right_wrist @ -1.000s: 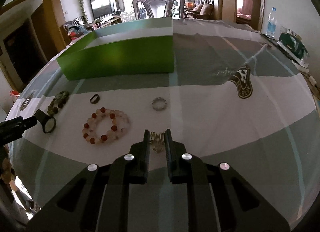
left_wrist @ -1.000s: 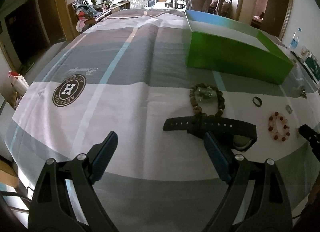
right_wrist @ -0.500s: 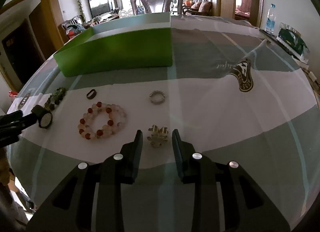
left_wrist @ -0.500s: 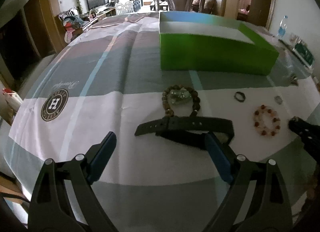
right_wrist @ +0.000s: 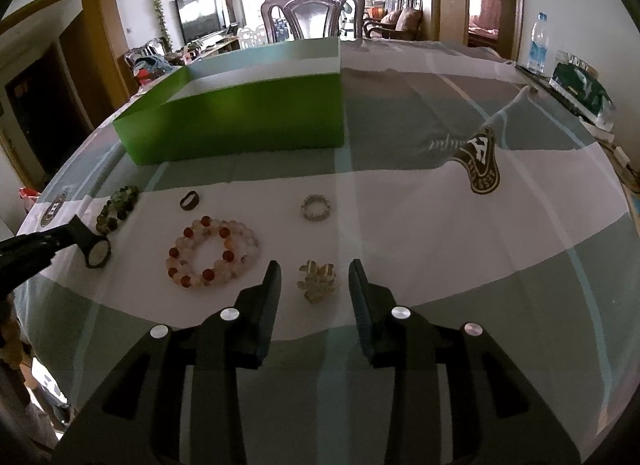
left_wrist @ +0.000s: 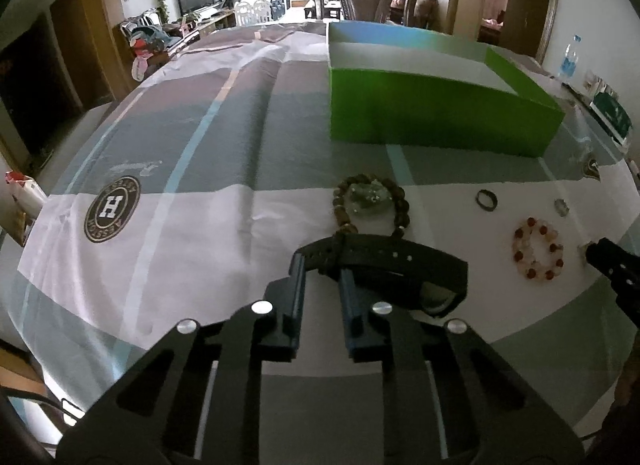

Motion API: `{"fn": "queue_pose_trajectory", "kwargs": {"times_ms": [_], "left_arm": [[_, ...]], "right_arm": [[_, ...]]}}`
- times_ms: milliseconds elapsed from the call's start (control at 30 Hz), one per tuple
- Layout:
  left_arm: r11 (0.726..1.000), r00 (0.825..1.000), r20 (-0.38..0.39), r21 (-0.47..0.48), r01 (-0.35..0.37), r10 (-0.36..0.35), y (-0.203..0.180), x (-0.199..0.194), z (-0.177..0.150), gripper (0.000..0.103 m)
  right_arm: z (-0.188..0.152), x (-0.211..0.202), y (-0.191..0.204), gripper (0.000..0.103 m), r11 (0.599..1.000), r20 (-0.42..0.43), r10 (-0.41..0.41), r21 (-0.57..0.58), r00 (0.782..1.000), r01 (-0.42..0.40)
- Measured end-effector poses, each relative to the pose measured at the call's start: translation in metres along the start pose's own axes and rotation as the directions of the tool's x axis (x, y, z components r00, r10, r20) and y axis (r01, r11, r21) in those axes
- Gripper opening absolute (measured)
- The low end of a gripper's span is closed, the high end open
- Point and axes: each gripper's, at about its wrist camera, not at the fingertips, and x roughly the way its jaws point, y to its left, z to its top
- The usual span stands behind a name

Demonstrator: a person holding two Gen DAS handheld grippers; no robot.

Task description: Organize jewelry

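Observation:
My left gripper (left_wrist: 322, 265) is closing, and its blue pads squeeze the strap of a black watch (left_wrist: 400, 257) near the buckle end. The watch face (right_wrist: 98, 253) shows at the left of the right wrist view. My right gripper (right_wrist: 314, 265) is opening, and a small gold brooch (right_wrist: 318, 281) lies loose on the cloth between its fingers, untouched. A red and white bead bracelet (right_wrist: 212, 253), a dark ring (right_wrist: 189, 199) and a silver ring (right_wrist: 316, 207) lie beyond it. A brown bead bracelet with a green stone (left_wrist: 370, 201) lies just past the watch. Behind stands an open green box (left_wrist: 432, 117).
A grey and white tablecloth (left_wrist: 180, 233) with round logos covers the table. A water bottle (right_wrist: 538, 43) and a green packet (right_wrist: 580, 81) sit at the far right edge. A dark wooden chair (right_wrist: 312, 13) stands at the table's far end.
The left jaws went from wide open to closed on the watch strap. The right jaws let go of the brooch and spread apart, leaving it on the cloth.

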Motion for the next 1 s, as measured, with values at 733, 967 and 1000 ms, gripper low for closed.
{"fn": "queue_pose_trajectory", "kwargs": {"times_ms": [733, 967, 1000], "left_arm": [[0.998, 0.998, 0.035, -0.036, 0.050, -0.049, -0.001, -0.001, 0.010, 0.006], [0.996, 0.993, 0.086, -0.030, 0.082, -0.079, -0.001, -0.031, 0.018, 0.005], [0.997, 0.993, 0.094, -0.028, 0.076, -0.073, -0.001, -0.034, 0.018, 0.005]], "right_arm": [[0.003, 0.000, 0.012, 0.001, 0.999, -0.002, 0.035, -0.037, 0.999, -0.035], [0.015, -0.024, 0.010, 0.001, 0.999, 0.063, 0.038, -0.033, 0.997, -0.036], [0.015, -0.025, 0.009, 0.001, 0.999, 0.068, 0.039, -0.033, 0.997, -0.037]]}}
